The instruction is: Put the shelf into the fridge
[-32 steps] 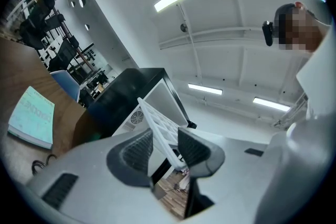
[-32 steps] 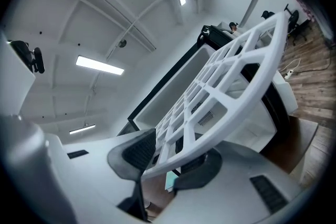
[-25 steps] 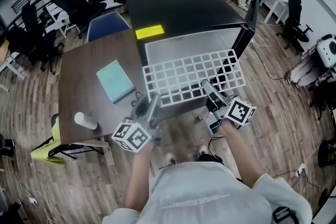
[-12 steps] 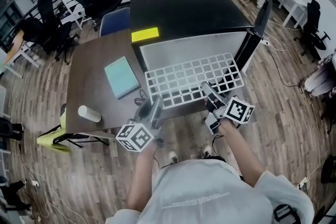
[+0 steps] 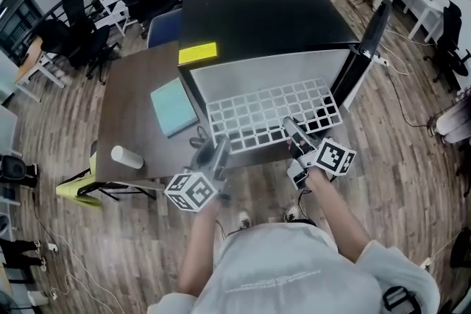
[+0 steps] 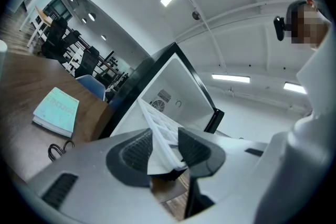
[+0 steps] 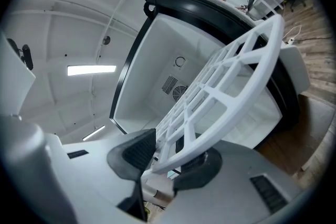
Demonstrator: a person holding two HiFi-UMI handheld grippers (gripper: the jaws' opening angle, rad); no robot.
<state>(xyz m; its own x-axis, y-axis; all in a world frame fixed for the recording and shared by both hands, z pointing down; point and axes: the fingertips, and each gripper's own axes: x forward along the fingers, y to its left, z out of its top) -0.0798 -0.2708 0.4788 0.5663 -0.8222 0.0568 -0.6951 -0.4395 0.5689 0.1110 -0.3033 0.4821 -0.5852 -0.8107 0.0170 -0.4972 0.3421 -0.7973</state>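
Fridge (image 5: 265, 18), its door (image 5: 362, 48) swung open, showed a white interior with a vent (image 7: 176, 87) on the back wall; the white grid shelf (image 5: 271, 112) was held across its open front. 2 grippers pointed level toward the fridge: left gripper (image 5: 216, 149) and right gripper (image 5: 291, 129) each clamped the shelf's near edge, 1 toward each corner.
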